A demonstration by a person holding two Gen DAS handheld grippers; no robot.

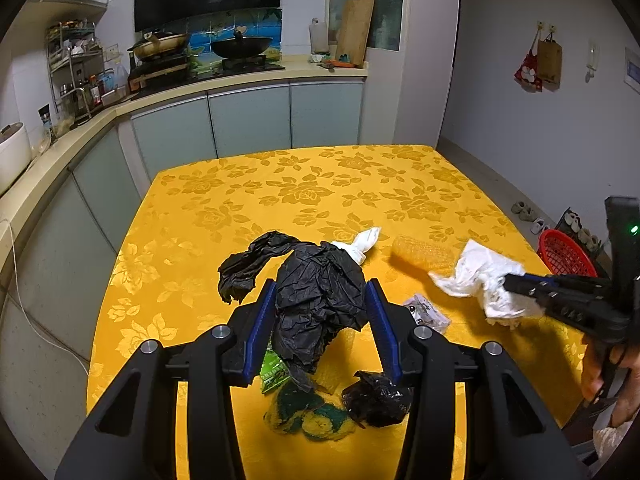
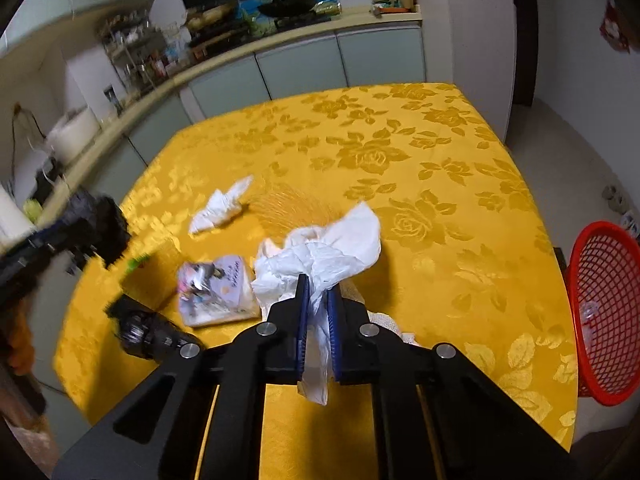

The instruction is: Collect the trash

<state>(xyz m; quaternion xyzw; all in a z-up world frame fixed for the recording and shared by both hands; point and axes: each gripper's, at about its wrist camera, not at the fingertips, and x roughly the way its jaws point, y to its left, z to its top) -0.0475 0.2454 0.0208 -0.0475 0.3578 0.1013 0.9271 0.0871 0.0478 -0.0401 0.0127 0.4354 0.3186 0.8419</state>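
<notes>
On a worktop (image 1: 304,184) draped in a yellow floral cloth, the left tool (image 1: 322,300) is clamped on a crumpled black plastic bag (image 1: 316,300), while the right tool (image 2: 319,294) is pinched together on a crumpled white plastic bag (image 2: 320,252). Around them lie a twisted white tissue (image 2: 220,204), a small printed wrapper (image 2: 218,288), a knotted black bag (image 1: 376,400) and a green-and-yellow scrap (image 1: 308,416). A red mesh basket (image 2: 604,312) stands just beside the worktop's right edge.
</notes>
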